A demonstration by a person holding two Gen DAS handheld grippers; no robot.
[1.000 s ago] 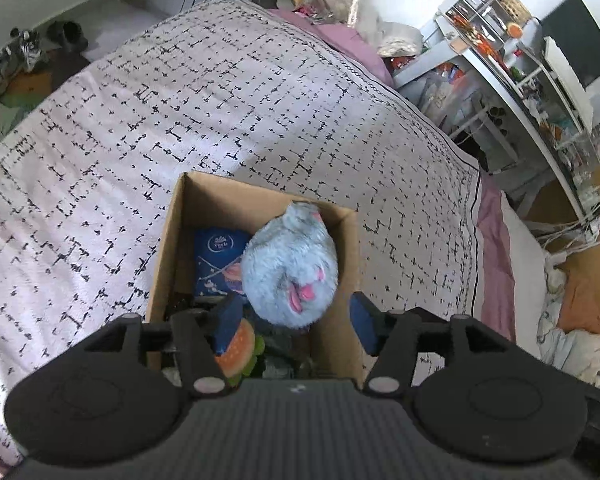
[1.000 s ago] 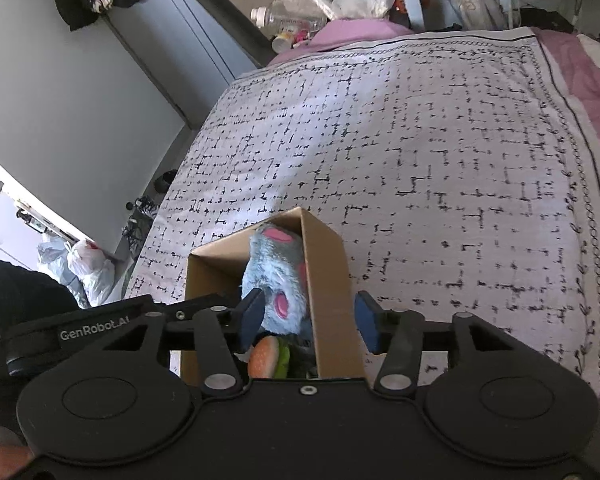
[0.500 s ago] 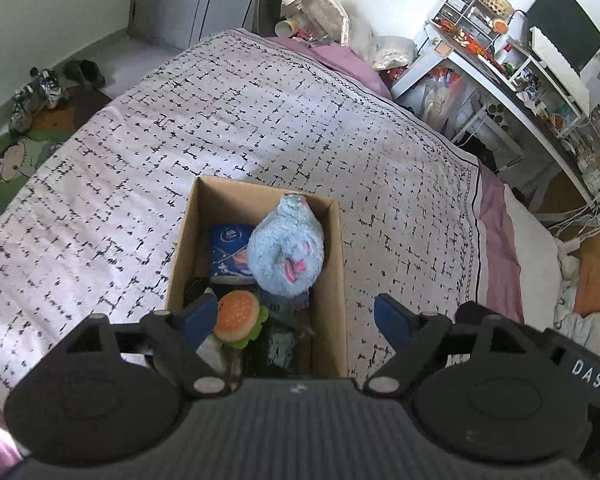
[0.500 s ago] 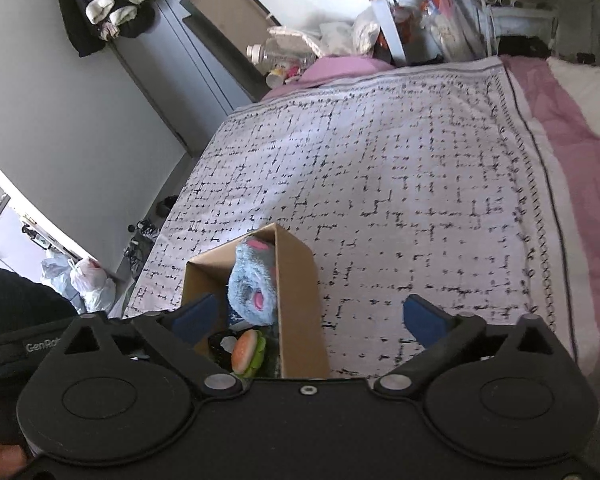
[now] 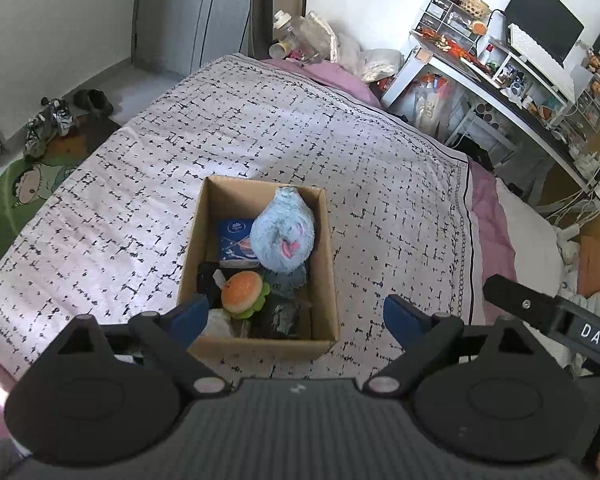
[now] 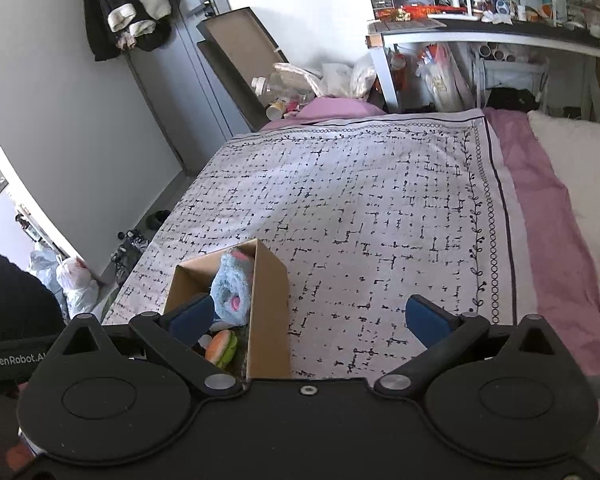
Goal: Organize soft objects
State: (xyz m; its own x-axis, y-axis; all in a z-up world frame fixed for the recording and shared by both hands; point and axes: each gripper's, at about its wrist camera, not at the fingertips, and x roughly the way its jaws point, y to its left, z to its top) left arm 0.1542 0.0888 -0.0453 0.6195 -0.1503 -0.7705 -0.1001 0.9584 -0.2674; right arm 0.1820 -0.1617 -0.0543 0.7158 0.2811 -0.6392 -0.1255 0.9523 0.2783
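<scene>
A cardboard box sits on the bed. Inside it lie a fluffy blue plush, a burger plush, a blue tissue packet and some dark items. My left gripper is open and empty, raised above the box's near end. My right gripper is open and empty, above and to the right of the box; the blue plush and burger plush show inside it there.
The bed has a white bedspread with black marks and a pink sheet edge. A cluttered desk stands beyond the bed. Shoes and a green mat lie on the floor at the left. The right gripper's body shows at right.
Both grippers have opened wide and pulled up and back from the box. The blue plush stays in the box.
</scene>
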